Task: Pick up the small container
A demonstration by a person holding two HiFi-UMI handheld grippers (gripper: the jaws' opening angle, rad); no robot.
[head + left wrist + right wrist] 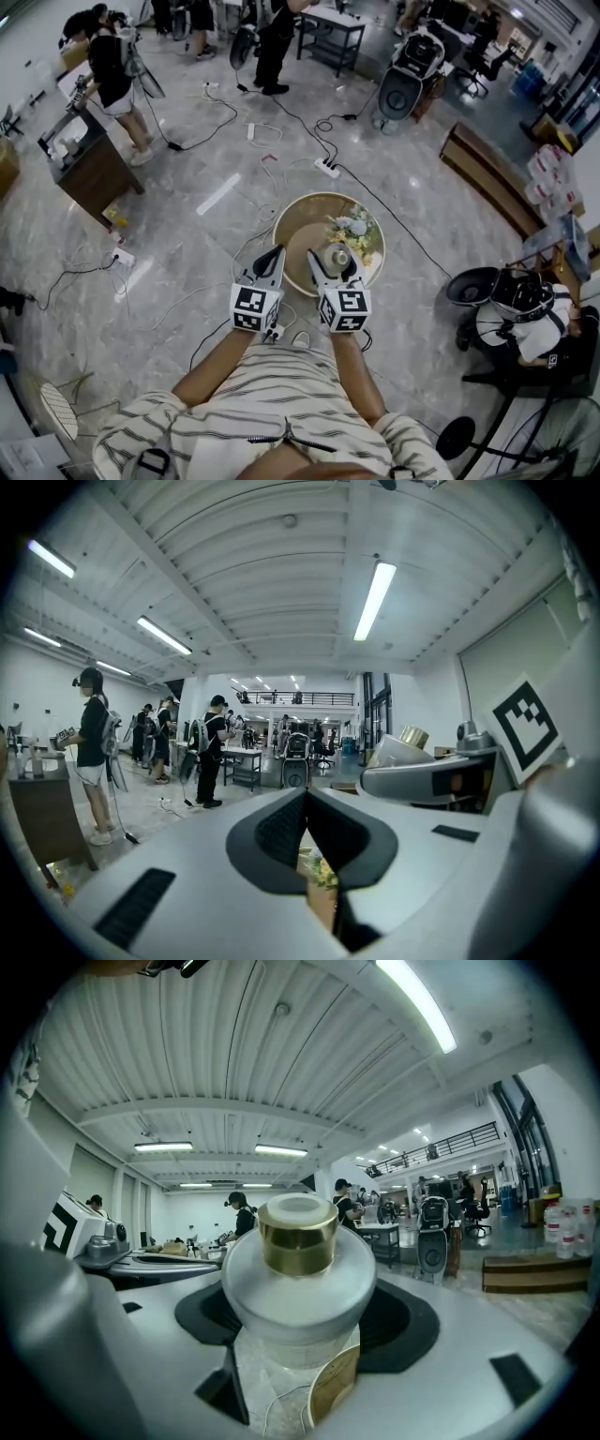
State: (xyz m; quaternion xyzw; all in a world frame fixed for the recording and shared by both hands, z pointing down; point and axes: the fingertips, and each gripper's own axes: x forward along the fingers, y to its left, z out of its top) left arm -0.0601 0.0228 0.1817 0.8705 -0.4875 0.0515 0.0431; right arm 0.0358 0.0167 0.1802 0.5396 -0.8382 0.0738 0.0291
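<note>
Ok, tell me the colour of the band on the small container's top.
Gold band on the frosted white small container; clearest in the right gripper view.

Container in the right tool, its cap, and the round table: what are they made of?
Container: likely frosted glass, possibly frosted plastic; milky, translucent body.
Cap: gold and shiny, catches the light; metal or metallised plastic.
Table: looks like wood or laminate, with a matte tan top; too small to be sure.

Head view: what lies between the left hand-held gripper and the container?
One jaw of the right hand-held gripper, which grips the container; the head view shows this.
</note>
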